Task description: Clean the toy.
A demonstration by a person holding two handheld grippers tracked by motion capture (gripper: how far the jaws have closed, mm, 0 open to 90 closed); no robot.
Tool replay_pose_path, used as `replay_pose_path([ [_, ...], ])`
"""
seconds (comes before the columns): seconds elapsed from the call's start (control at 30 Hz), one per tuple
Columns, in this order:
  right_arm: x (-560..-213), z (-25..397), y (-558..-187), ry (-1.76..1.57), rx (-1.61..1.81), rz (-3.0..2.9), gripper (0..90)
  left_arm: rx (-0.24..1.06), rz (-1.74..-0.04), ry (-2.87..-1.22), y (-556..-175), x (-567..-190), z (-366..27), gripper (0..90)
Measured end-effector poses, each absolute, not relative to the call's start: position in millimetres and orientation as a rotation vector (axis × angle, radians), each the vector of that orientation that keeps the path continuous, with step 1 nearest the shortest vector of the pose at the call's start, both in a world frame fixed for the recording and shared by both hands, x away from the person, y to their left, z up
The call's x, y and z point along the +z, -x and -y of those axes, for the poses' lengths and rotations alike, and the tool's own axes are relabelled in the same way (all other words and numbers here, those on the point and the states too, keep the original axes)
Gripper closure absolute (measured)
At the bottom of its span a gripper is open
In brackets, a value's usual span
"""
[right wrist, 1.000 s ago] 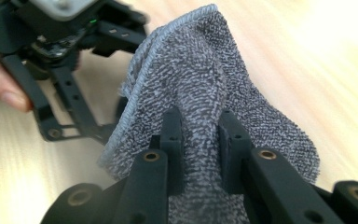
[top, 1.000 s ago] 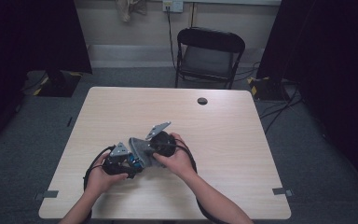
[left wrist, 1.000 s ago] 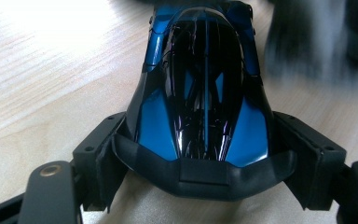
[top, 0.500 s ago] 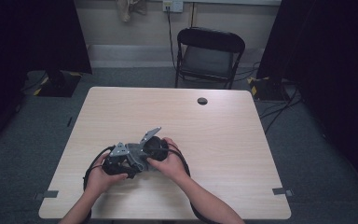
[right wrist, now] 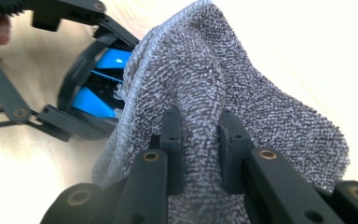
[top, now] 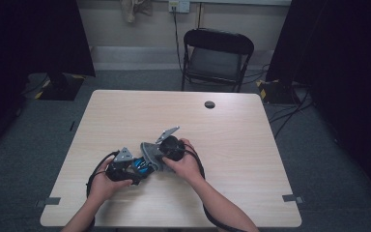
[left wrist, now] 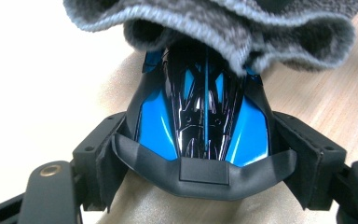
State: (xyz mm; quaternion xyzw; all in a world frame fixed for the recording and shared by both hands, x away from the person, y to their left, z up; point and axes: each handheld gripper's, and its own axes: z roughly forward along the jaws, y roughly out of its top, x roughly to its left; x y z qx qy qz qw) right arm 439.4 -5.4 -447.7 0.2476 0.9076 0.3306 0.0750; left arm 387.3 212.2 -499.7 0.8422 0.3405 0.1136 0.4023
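Note:
A glossy blue and black toy car body sits clamped between the pads of my left gripper, just above the table. My right gripper is shut on a fold of a grey terry cloth. The cloth drapes over the far end of the car body and touches it. In the high view both hands meet at the table's front left: the left gripper holds the blue piece, and the right gripper presses the cloth against it.
A small black round disc lies near the table's far edge. A black folding chair stands behind the table. Black cables loop from the grippers across the front of the tabletop.
The right gripper slid left with the cloth over the blue car body, then came back to the right. The left gripper has barely moved.

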Motion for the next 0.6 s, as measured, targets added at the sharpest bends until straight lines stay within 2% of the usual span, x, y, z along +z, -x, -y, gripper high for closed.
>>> replay_pose_path([
  [0.6, -450, 24, -450, -0.807, 0.965, -2.688, 75.6, 0.289, -0.859, -2.128, -387, -500, -212, 23.8],
])
